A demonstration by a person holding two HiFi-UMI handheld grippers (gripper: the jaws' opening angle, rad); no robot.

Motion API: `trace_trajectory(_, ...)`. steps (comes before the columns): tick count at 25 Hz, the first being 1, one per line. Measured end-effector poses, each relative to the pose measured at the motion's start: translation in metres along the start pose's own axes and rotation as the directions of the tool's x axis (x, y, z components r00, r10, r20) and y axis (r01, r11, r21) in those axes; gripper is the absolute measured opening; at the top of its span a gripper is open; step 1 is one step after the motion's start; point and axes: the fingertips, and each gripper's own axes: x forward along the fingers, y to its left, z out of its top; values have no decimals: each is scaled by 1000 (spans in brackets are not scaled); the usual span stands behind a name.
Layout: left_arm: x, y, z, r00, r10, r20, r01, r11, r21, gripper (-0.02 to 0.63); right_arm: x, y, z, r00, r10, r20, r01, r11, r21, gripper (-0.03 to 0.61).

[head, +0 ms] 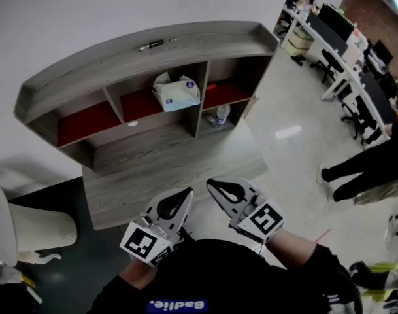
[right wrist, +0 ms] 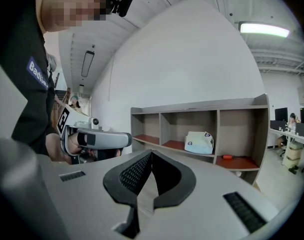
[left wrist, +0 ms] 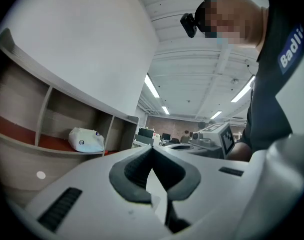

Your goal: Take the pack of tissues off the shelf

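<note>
The white tissue pack lies in the middle compartment of the wooden shelf unit, on its red floor. It also shows in the left gripper view as the pack and in the right gripper view as the pack. Both grippers hover side by side over the desk's near edge, well short of the shelf. My left gripper has its jaws together with nothing between them, tips meeting. My right gripper is likewise shut and empty, tips meeting.
The shelf stands on a grey wooden desk. A pen lies on the shelf top, an orange item in the right compartment, a bottle below it. A white chair is at left; a person's legs and office desks at right.
</note>
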Motion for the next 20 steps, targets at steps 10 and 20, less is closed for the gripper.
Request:
trace_trajectory(10, 3, 49, 12, 1000, -9, 12, 10, 1000, -28, -2, 48, -26, 13, 998, -54, -19, 53, 997, -48, 31)
trace_trajectory(20, 18, 81, 17, 992, 129, -2, -129, 992, -16, -2, 89, -72, -1, 995, -10, -99, -9, 982, -188, 37)
